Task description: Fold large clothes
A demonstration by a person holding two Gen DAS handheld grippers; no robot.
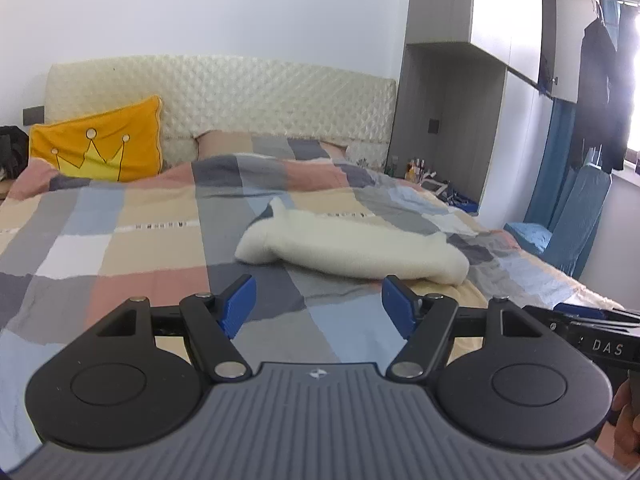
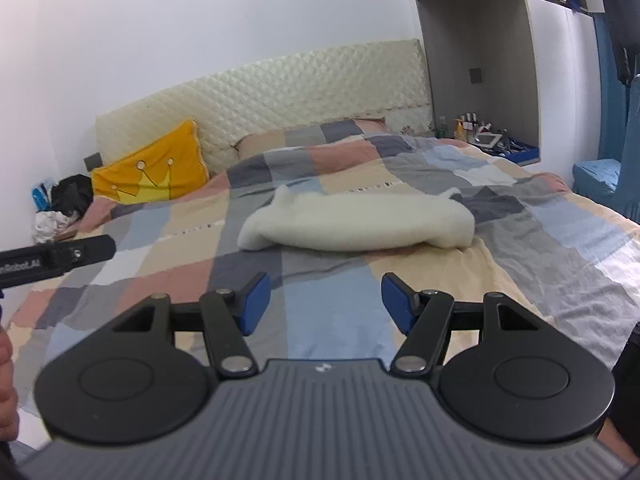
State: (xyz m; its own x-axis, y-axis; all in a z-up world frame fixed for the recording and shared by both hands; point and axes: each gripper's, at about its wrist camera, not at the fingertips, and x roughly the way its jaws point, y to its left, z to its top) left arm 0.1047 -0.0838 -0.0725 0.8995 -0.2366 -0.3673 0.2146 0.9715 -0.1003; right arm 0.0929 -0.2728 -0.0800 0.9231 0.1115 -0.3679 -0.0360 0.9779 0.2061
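A cream-white garment [image 1: 352,246] lies folded into a long thick bundle across the middle of the bed; it also shows in the right wrist view [image 2: 360,222]. My left gripper [image 1: 318,306] is open and empty, held above the checked cover a short way in front of the garment. My right gripper [image 2: 324,300] is open and empty too, also short of the garment. The right gripper's body [image 1: 592,332] shows at the right edge of the left view. The left gripper's body [image 2: 56,258] shows at the left edge of the right view.
The bed has a checked cover [image 1: 140,248] in grey, blue, pink and beige. A yellow crown pillow [image 1: 100,144] leans on the cream headboard [image 1: 240,92]. A bedside niche with small items [image 2: 480,136] and blue chairs [image 1: 572,224] stand at the right.
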